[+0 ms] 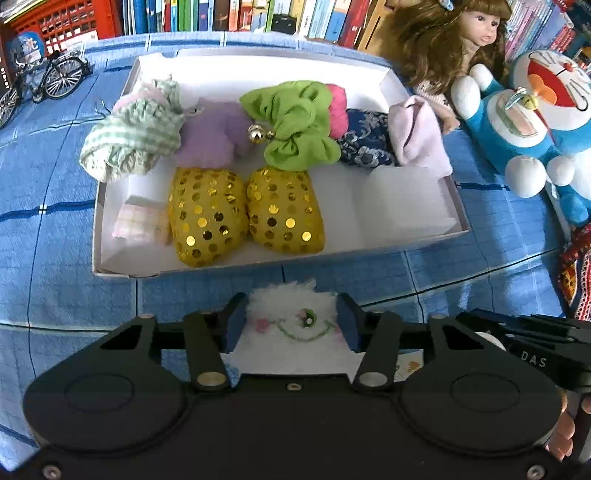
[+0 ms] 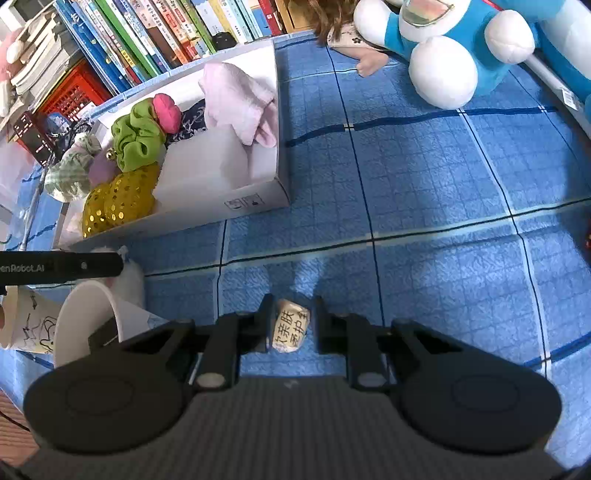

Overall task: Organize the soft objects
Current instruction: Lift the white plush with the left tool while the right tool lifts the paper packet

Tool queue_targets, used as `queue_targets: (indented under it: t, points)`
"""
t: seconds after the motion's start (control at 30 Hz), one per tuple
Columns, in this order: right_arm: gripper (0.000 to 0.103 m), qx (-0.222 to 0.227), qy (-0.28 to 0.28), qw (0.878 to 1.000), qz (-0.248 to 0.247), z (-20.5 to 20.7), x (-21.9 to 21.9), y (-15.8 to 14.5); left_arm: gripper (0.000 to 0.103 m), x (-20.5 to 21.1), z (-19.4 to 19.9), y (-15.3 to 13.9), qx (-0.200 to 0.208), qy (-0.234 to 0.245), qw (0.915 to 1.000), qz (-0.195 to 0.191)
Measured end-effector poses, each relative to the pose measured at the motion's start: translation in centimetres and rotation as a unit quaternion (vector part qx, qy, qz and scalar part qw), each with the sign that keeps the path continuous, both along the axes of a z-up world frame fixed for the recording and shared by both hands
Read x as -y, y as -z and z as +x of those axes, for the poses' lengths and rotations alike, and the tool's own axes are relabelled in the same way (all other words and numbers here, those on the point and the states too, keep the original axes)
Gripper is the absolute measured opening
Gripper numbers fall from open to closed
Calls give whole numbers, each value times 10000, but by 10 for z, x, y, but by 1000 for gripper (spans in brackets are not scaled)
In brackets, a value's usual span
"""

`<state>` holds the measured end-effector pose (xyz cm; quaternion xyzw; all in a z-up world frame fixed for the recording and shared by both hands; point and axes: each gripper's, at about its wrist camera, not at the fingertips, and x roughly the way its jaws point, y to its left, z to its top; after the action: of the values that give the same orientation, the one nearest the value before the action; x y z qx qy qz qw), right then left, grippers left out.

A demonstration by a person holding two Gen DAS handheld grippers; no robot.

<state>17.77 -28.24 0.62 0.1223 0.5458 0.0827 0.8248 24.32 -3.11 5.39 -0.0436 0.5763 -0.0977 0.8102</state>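
Blue quilt (image 2: 424,177) backs the box (image 1: 458,206) at twelve o'clock; left gripper (image 1: 291,321) is clamped on a white plush (image 1: 291,314) for boxing, right gripper (image 2: 291,325) closed on a packet (image 2: 290,326).

A home, by the look of it, likely a child's room: packed bookshelf (image 1: 258,14) along the back, a long-haired doll (image 1: 454,40), a blue plush cat (image 1: 532,122), and a blue checked cloth (image 2: 424,184) over the surface.

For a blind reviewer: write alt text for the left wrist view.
The left gripper clamps a white fluffy toy before a white box holding two gold sequined pouches, a green scrunchie and other soft items.
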Motion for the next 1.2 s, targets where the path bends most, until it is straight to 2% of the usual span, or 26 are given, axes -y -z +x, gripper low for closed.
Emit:
queue_targets:
  t: [0.17, 0.23, 0.43, 0.6, 0.7, 0.9, 1.2]
  points:
    - [24, 39, 25, 10000, 79, -2, 1, -3, 34, -6, 0, -7, 28, -63, 9999, -156]
    - [24, 43, 20, 10000, 76, -1, 0, -3, 35, -7, -1, -7, 35, -14, 9998, -183]
    - [24, 21, 24, 9999, 97, -1, -1, -1, 51, -6, 1, 5, -36, -217, 9995, -242]
    - [24, 15, 43, 9999, 116, -1, 1, 1, 65, 4, 2, 17, -117, -213, 9997, -85]
    - [24, 15, 71, 9999, 148, -1, 3, 1, 65, 7, 3, 21, -140, -219, 9997, -18]
    - [24, 28, 82, 9998, 175, -1, 4, 2, 56, 11, 0, 18, 7, -88, 9999, 73]
    - [24, 140, 150, 9995, 242, -2, 6, -5, 55, 6, -2, 3, 33, -80, 9999, -134]
